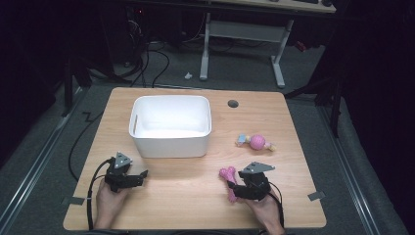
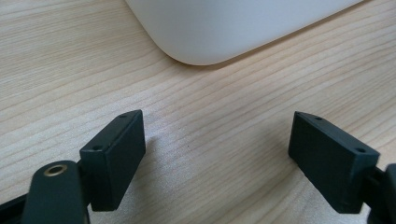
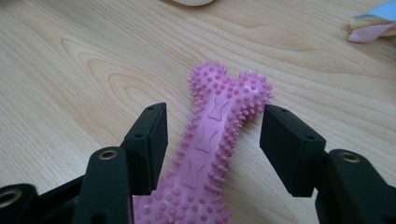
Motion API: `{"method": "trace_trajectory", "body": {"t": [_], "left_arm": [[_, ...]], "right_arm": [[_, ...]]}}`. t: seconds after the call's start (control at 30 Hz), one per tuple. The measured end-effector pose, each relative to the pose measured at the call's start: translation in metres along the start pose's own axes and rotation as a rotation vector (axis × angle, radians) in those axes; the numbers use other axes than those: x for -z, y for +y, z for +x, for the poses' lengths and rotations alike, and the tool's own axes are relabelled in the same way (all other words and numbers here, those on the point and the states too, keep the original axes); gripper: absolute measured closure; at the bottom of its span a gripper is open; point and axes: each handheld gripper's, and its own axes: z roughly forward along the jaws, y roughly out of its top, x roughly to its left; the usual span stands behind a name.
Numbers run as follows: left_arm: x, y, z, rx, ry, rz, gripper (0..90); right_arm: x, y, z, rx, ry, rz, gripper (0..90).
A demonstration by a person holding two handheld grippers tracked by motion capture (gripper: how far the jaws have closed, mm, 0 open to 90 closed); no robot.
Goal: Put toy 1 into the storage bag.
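Note:
A pink spiky bone toy (image 1: pixel 228 177) lies flat on the wooden table (image 1: pixel 195 205) near the front right. My right gripper (image 1: pixel 233 190) straddles it. In the right gripper view the bone (image 3: pixel 219 98) runs up between the two black jaws of that gripper (image 3: pixel 212 130), with a small gap at each side, so the jaws stand open around it. My left gripper (image 1: pixel 140 176) rests at the front left, open with bare wood between its jaws (image 2: pixel 217 140). It faces the front corner of the white bin (image 2: pixel 233 28).
The white rectangular bin (image 1: pixel 171 99) stands at the back middle of the table and looks empty. A pink ball toy with pastel rope ends (image 1: pixel 258 142) lies right of it; a rope end (image 3: pixel 373 21) shows beyond the bone. A round cable hole (image 1: pixel 233 104) sits near the far edge.

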Motion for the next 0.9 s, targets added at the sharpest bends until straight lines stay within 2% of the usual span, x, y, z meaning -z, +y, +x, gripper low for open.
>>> {"method": "trace_trajectory", "body": {"t": [0.6,0.9], "left_arm": [[0.000,0.000,0.000,0.001,0.001,-0.001,19.1],[0.000,0.000,0.000,0.001,0.000,-0.003,19.1]], "right_arm": [[-0.019,0.006,0.004,-0.043,-0.006,0.125,40.1],[-0.026,0.006,0.006,-0.047,-0.003,0.159,43.1]]}}
